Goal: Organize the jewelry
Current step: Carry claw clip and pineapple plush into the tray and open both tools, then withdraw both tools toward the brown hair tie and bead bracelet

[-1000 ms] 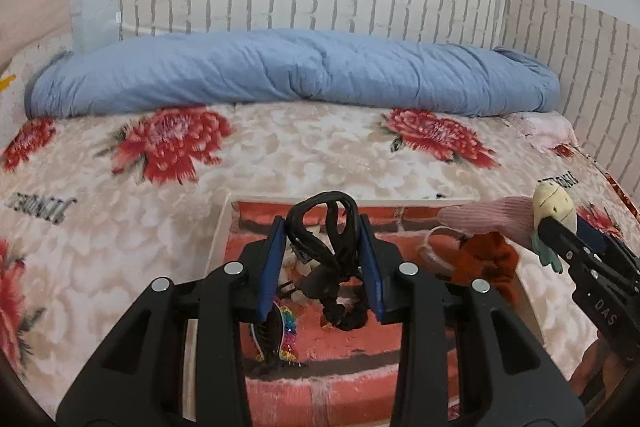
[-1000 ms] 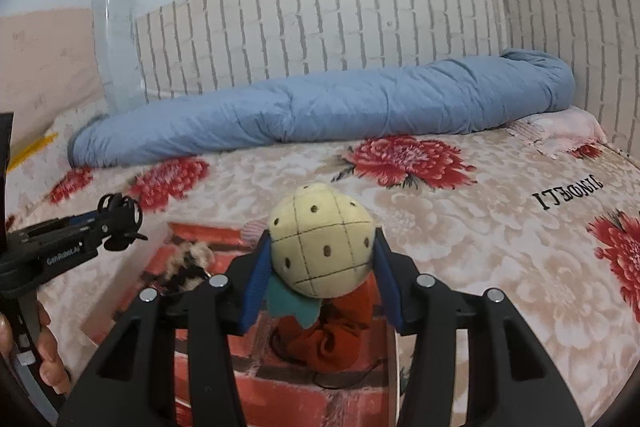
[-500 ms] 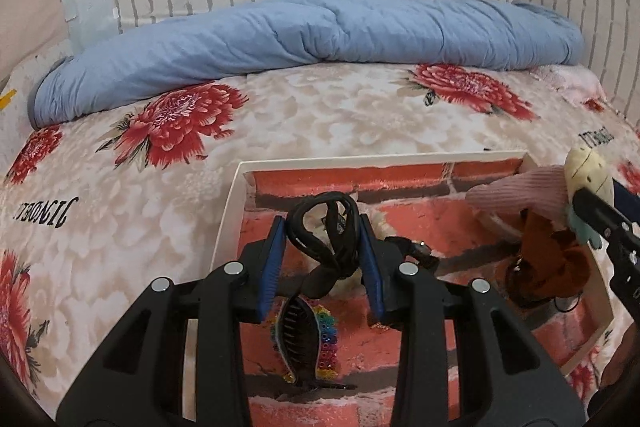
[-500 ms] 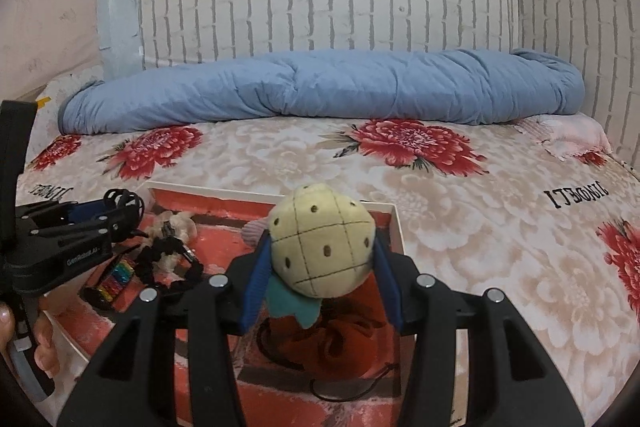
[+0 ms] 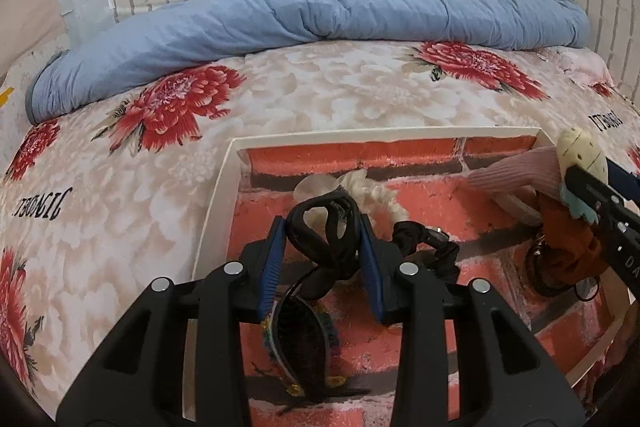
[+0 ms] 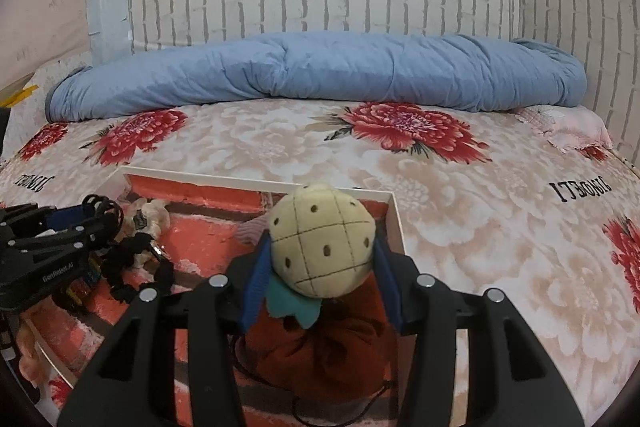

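— So, what is the left claw (image 5: 323, 245) holding?
— A looped black hair tie (image 5: 322, 227), pinched between its blue pads above the brick-patterned tray (image 5: 218, 203) on the bed (image 5: 120, 187).
— And the right claw (image 6: 320, 267)?
— Clamped on a yellow plush pineapple charm (image 6: 322, 253), over an orange scrunchie (image 6: 320, 355) at the tray's right end.

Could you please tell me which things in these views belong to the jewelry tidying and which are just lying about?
Job:
black hair tie in left gripper
pineapple plush tie in right gripper
brick-print tray
hair claw

Lying about:
blue duvet
floral bedspread
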The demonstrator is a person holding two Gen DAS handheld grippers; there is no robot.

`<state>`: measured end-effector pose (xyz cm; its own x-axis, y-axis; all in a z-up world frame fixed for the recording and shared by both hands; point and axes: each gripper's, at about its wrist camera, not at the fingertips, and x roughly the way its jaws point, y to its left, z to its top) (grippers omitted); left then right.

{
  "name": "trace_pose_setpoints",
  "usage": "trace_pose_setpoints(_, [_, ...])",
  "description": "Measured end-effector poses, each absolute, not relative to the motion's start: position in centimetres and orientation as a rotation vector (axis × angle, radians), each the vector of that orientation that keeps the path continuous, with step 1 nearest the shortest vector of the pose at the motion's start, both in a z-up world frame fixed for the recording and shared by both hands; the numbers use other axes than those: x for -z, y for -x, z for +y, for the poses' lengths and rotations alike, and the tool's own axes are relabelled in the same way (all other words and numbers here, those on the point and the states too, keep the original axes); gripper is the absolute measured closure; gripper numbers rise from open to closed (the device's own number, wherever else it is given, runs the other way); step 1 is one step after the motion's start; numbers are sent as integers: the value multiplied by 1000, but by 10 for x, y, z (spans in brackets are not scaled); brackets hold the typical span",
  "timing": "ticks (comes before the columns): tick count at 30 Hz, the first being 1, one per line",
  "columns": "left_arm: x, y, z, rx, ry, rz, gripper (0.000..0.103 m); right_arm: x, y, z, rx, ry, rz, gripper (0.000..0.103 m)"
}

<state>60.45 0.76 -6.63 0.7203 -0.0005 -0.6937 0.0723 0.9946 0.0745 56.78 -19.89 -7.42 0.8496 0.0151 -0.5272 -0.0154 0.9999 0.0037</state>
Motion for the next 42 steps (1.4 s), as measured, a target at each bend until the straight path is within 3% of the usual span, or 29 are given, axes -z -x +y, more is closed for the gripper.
trace_pose_setpoints(18, [72, -608, 12, 60, -64, 805, 65, 84, -574, -197, -16, 19, 610, 51])
trace_pose_setpoints(29, [71, -604, 13, 49, -75, 811, 41, 86, -575, -201, -42, -18, 641, 48])
trace_pose_setpoints(32, [66, -602, 17, 54, -61, 809, 38, 84, -573, -203, -41, -22, 641, 33])
trace_pose_setpoints(37, [41, -587, 18, 59, -48, 736, 14, 69, -561, -209, -11, -33, 584, 14])
trace_pose_setpoints(42, [15, -573, 21, 39, -42, 658, 5, 55, -552, -212, 39, -11, 523, 4])
